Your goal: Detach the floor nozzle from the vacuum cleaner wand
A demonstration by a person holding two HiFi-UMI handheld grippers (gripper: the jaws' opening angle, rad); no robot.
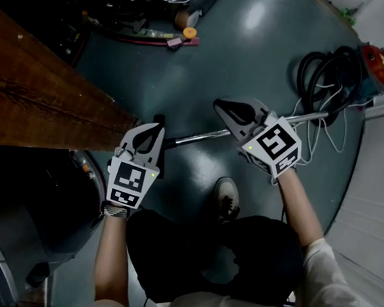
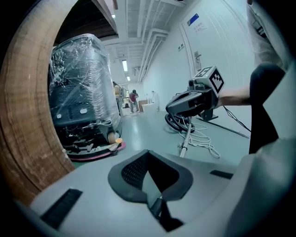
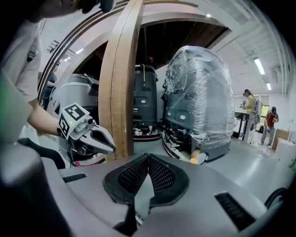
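Two sets of jaws, both pressed together on nothing. My left gripper (image 1: 156, 128) hung over the floor nozzle (image 1: 159, 120) and my right gripper (image 1: 225, 106) over the wand (image 1: 196, 138), which lay on the floor (image 1: 251, 55) running toward the vacuum cleaner (image 1: 375, 64).
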